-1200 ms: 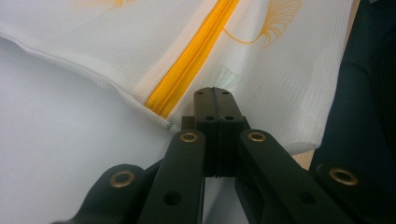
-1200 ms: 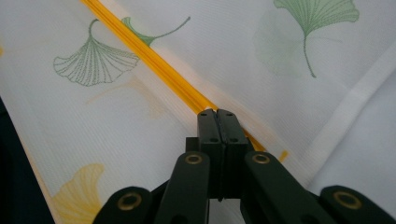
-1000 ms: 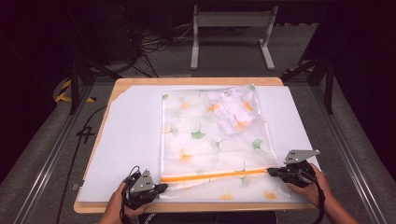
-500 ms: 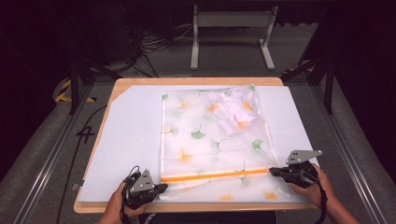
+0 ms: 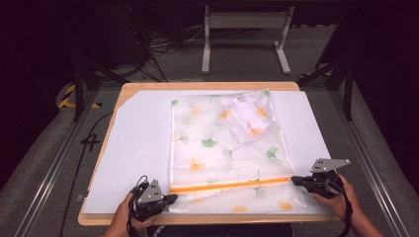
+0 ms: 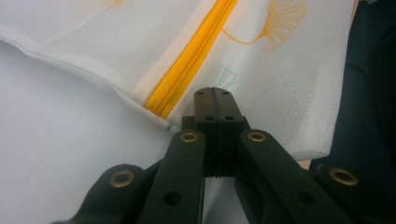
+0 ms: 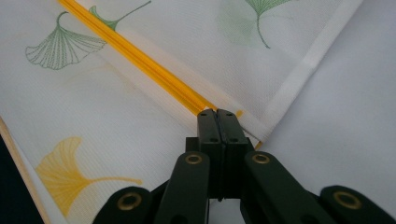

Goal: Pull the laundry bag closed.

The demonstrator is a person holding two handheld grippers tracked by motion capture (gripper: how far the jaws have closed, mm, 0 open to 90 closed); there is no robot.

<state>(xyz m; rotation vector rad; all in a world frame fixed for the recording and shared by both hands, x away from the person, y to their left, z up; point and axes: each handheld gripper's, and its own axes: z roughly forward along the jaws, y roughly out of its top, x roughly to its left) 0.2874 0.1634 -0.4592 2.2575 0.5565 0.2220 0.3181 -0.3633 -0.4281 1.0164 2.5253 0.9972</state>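
A white mesh bag [image 5: 222, 143] printed with ginkgo leaves lies flat on a white sheet [image 5: 133, 148]. Its orange zipper [image 5: 232, 185] runs across the near end. A crumpled white cloth [image 5: 247, 111] shows through the bag's far right corner. My left gripper [image 5: 172, 198] is shut at the zipper's left end; in the left gripper view [image 6: 214, 93] the jaws pinch the bag's corner beside the zipper [image 6: 196, 60]. My right gripper [image 5: 295, 180] is shut at the zipper's right end, and the right gripper view [image 7: 217, 114] has the zipper [image 7: 140, 63] ending at its tips.
The sheet covers most of a wooden table [image 5: 197, 85], whose near edge lies just behind both hands. Beyond the table stand a metal frame [image 5: 244, 29], cables on the floor and dark stands at both sides.
My right gripper has shifted slightly to the right with the zipper's end. The left gripper has stayed in place.
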